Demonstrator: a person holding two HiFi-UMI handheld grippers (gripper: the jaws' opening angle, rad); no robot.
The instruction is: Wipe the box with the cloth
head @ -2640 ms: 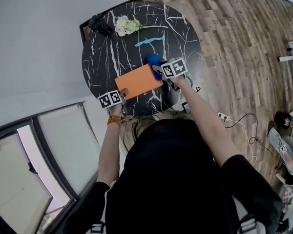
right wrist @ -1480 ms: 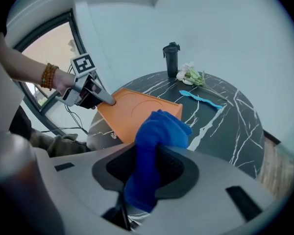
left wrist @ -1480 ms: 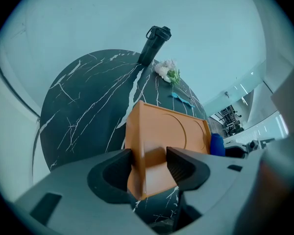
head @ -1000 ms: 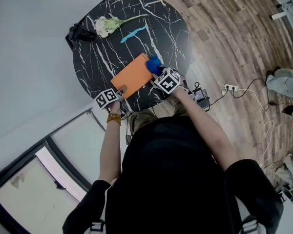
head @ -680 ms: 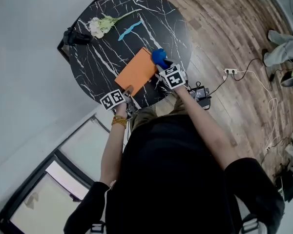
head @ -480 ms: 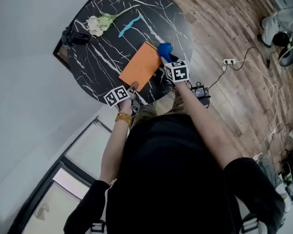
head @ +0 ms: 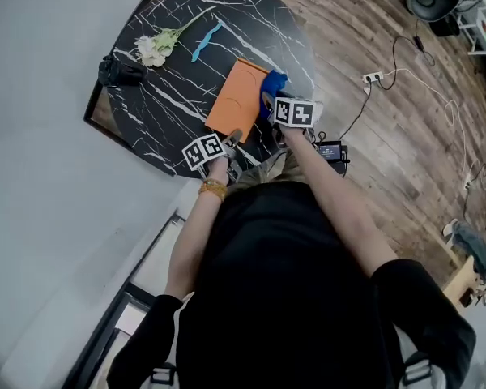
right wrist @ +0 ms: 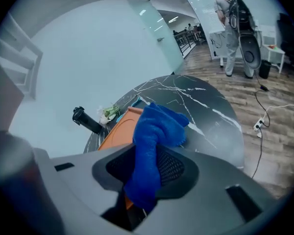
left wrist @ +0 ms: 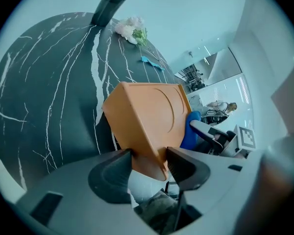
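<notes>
I had the left gripper (left wrist: 149,161) on the near corner of the orange box (head: 245,97). Its jaws stood on either side of that corner and were easing apart, though both pads looked to be touching the box's faces. The box was on the round black table (head: 174,96) with white veining, near the edge closest to me, its long side running away from me. My right gripper (right wrist: 148,169) was clamped on the blue cloth (right wrist: 156,131), which bunched up above the jaws and hung down between them. In the head view the cloth sat against the box's right edge, toward its far end, with the right gripper just behind it. Farther back on the table I saw a white flower (head: 154,49) on a green stem, a pale blue strip (head: 204,41) beside it, and a black object (head: 120,71) at the left rim. A white power strip (head: 371,77) lay on the wood floor (head: 389,152) to the right
</notes>
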